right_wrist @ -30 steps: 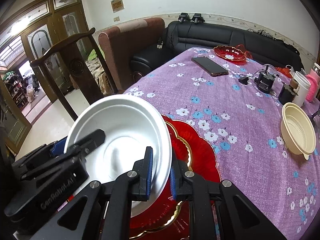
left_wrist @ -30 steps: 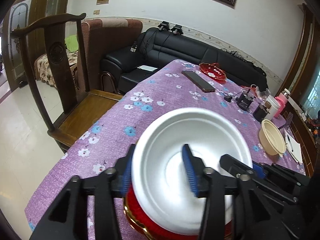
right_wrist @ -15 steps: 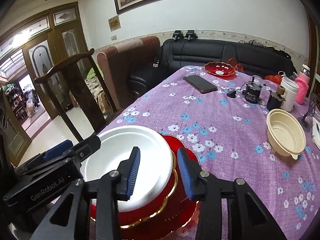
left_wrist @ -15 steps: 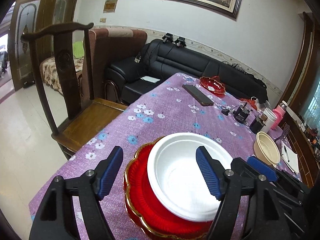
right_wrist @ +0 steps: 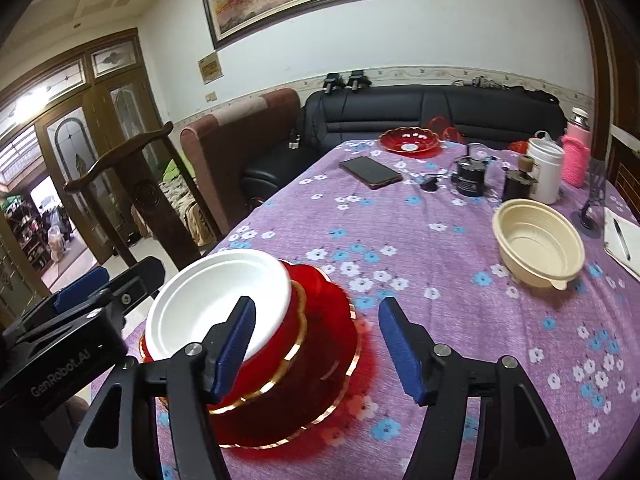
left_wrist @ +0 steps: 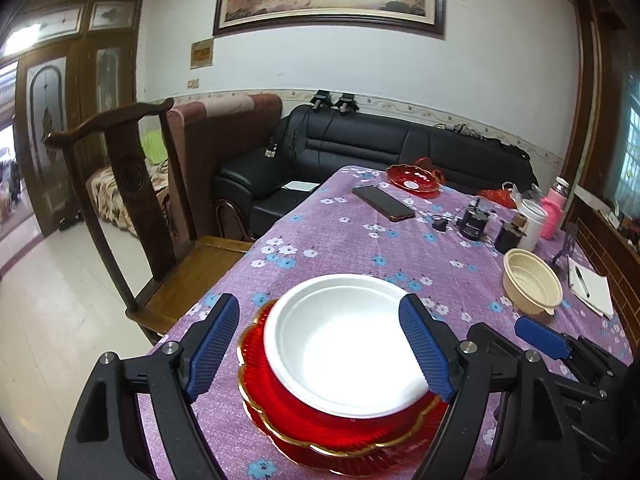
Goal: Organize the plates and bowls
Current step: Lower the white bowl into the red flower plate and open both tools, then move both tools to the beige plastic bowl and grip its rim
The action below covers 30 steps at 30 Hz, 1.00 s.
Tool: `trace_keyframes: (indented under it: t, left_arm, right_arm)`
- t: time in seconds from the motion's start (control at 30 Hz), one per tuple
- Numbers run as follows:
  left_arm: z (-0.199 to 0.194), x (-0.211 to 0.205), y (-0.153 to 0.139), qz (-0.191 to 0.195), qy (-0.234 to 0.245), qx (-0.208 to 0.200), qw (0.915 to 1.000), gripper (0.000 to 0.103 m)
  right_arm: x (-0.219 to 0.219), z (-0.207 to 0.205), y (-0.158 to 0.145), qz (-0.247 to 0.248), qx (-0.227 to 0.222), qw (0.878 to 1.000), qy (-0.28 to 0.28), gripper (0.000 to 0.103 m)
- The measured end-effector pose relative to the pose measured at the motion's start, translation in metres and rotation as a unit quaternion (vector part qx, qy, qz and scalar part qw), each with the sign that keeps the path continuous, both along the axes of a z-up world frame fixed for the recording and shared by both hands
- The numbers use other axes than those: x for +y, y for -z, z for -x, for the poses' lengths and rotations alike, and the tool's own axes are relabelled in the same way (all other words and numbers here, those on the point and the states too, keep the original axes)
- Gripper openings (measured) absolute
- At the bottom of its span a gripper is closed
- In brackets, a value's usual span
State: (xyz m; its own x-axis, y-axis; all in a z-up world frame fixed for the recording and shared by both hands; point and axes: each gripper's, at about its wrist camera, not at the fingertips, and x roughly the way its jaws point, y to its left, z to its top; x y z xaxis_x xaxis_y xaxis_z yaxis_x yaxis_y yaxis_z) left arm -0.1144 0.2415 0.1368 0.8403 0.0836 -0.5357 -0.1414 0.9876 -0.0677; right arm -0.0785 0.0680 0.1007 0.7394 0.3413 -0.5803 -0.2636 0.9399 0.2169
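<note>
A white bowl [left_wrist: 344,344] [right_wrist: 216,304] sits nested on a red gold-rimmed bowl [left_wrist: 320,424] [right_wrist: 320,320], which rests on a red plate [left_wrist: 360,460] at the near end of the purple flowered table [left_wrist: 340,240]. My left gripper [left_wrist: 320,352] is open and empty, raised above and behind the white bowl. My right gripper [right_wrist: 316,344] is open and empty, raised beside the stack on its right. A beige bowl [left_wrist: 532,282] [right_wrist: 538,240] stands alone at the right. A small red dish [left_wrist: 414,176] [right_wrist: 410,140] lies at the far end.
A phone [left_wrist: 382,202], a charger, black canisters [right_wrist: 470,178], a white cup [right_wrist: 544,170], a pink bottle [right_wrist: 576,152] and a notebook with pen [left_wrist: 588,288] lie at the far right. A wooden chair [left_wrist: 132,208] stands left of the table; a black sofa [left_wrist: 400,148] is behind.
Both grippers let go of the white bowl, opened wide and drew back and up. The bowl now rests on the red stack.
</note>
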Motion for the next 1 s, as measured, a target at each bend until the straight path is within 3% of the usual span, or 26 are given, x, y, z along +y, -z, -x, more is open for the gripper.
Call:
trace_keyframes:
  t: [0.57,1.0]
  left_arm:
    - [0.009,-0.081,-0.007,-0.078,0.054,0.011,0.9955,0.082]
    - [0.005,-0.149,0.0,-0.121,0.11,0.023,0.9864,0.082]
  right_arm:
    - [-0.097,0.018,0.0,-0.023,-0.008,0.997,0.076,0.076]
    - [-0.197,0.019,0.005,-0.055,-0.001,0.984,0.169,0.077]
